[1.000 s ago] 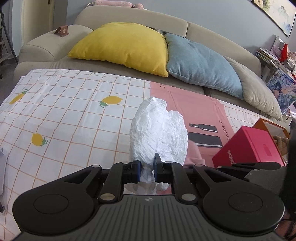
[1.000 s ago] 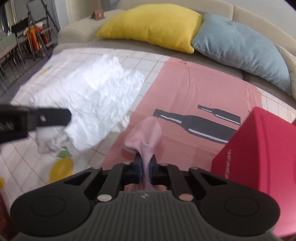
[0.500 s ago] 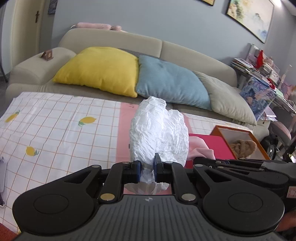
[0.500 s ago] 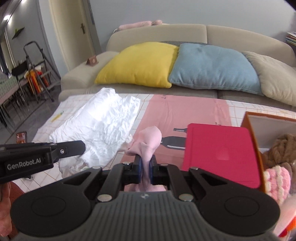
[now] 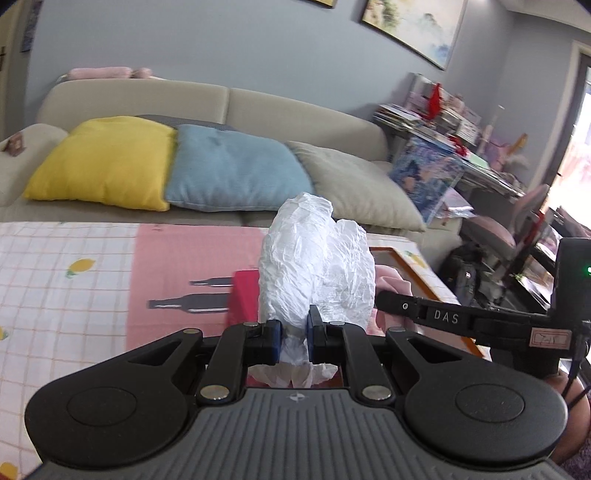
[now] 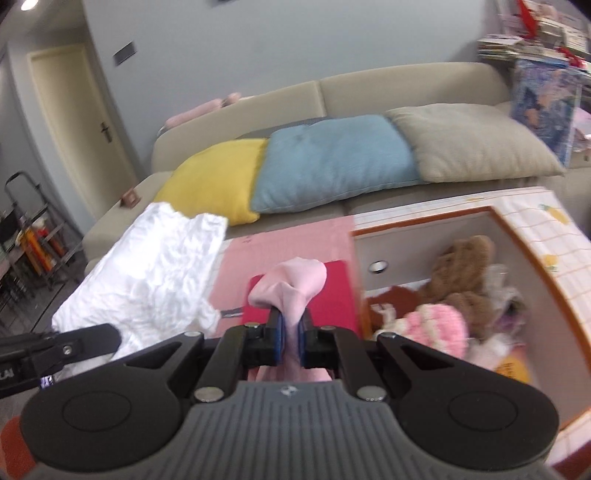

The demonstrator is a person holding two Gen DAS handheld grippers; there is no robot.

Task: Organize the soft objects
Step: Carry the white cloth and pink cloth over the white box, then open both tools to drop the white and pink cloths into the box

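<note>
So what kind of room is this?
Most likely a home living room: a beige sofa with yellow and blue cushions, framed pictures on the wall, and cluttered shelves.

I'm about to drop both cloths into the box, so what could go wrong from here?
1. The white cloth is a big sheet pinched by one bunch in the left claw; its loose end could drape over the box rim rather than land inside.
2. The box already holds a brown plush toy and other soft things, so the pink cloth in the right claw may pile up and spill.
</note>
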